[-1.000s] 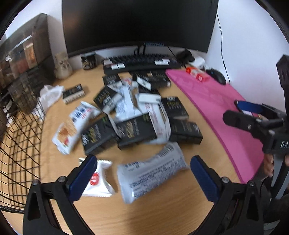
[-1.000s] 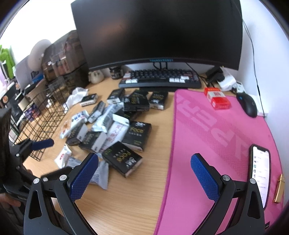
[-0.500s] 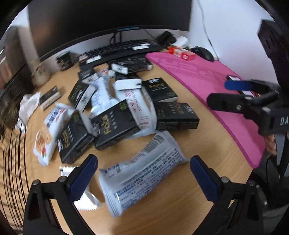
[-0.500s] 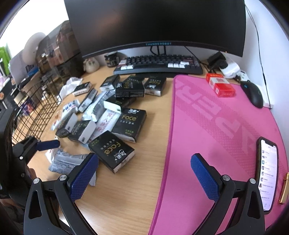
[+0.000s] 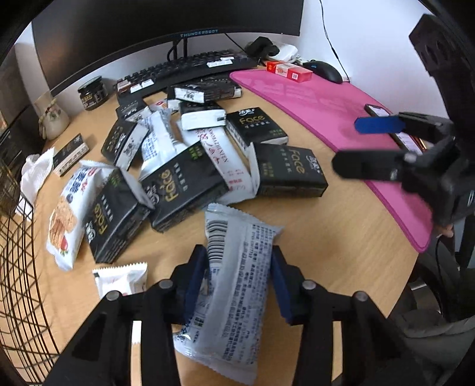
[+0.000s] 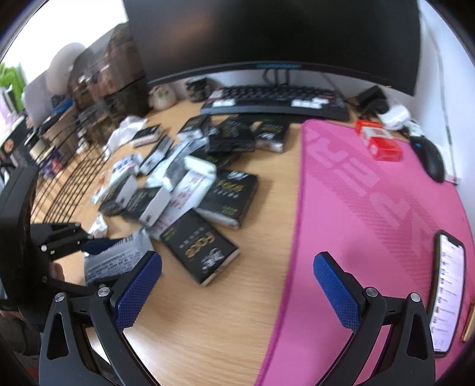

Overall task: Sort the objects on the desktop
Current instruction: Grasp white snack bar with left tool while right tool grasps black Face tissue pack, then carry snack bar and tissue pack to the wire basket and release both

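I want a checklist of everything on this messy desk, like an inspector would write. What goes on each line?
Surface: wooden desk, with a pink mat on its right part.
Job's things: pile of black Face packs; white snack packets; grey-white packet.
Clutter: phone, red box, mouse, small jar.
Claws: left claw has just been closing, pads against the grey-white packet; right claw open, empty, above the desk.
Cables: black cable down the wall.
Surroundings: monitor, keyboard, wire basket on the left.
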Demonstrator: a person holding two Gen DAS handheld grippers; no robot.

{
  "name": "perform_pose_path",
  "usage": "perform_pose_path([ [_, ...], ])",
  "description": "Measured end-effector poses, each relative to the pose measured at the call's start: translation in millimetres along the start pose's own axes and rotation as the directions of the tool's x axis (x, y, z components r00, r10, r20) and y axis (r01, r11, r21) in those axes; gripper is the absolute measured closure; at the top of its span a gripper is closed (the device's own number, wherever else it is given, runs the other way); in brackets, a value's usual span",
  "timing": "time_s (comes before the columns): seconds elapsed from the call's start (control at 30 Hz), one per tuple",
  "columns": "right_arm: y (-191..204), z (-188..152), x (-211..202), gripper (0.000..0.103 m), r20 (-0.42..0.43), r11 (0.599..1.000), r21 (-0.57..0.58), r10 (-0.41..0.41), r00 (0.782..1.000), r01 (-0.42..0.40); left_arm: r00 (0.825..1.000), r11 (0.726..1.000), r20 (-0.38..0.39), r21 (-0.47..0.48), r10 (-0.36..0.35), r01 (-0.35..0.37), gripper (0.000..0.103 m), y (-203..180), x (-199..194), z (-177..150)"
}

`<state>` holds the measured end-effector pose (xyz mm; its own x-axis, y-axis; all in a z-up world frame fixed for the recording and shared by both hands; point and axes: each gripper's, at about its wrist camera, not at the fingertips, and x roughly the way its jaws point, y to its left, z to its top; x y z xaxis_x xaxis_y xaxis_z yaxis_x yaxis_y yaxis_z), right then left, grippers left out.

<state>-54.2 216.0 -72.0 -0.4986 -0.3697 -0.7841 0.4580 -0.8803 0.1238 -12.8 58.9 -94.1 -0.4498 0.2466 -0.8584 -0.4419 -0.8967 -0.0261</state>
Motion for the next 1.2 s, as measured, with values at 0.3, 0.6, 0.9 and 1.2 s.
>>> perform_pose_path([
  [0.3, 14, 6, 40, 0.000, -0.049, 0.989, -0.141, 0.024, 0.998, -0.031, 0.999, 0.999, 0.012, -0.040, 0.033, -0.032, 0.054, 10, -2, -1],
  [0.6, 19, 1, 52, 0.046, -0.074, 0.979, -0.203, -0.013, 0.997, -0.002, 0.999, 0.999, 0.018, -0.033, 0.026, -0.026, 0.061, 13, -3, 0],
  [0.9, 22, -2, 25, 0.049, -0.027, 0.982, -0.187, 0.029, 0.999, -0.034, 0.997, 0.999, 0.079, -0.031, 0.022, -0.020, 0.062, 12, -29, 8],
  [1.2, 37, 18, -20, 0.049, 0.075, 0.977, -0.208, 0.064, 0.995, -0.047, 0.964, 0.997, 0.258, -0.059, 0.061, -0.048, 0.062, 27, -102, 35],
])
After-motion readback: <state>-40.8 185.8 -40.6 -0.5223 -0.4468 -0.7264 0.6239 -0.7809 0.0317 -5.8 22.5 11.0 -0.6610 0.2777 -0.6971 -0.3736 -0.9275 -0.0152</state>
